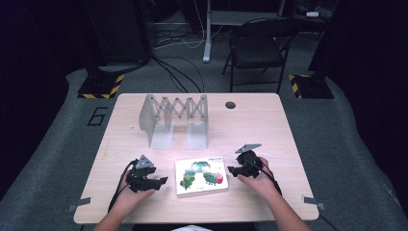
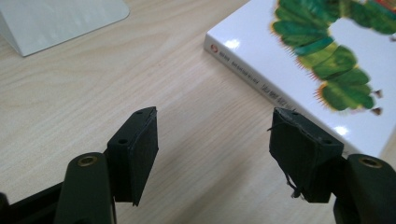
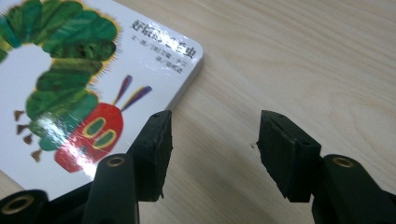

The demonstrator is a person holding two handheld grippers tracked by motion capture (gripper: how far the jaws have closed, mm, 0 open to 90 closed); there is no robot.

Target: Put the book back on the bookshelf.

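A white board book with a green caterpillar on its cover lies flat near the table's front edge, between my two hands. My left gripper rests just left of the book, open, nothing between its jaws; in the left gripper view the book's spine edge lies ahead and to the right. My right gripper sits just right of the book, open and empty; in the right gripper view the book's rounded corner with the red caterpillar head lies beside the left jaw.
A grey expanding book rack with scissor-lattice back stands at the table's middle rear; its base plate is seen in the left gripper view. A round cable hole lies at the back. A folding chair stands beyond the table.
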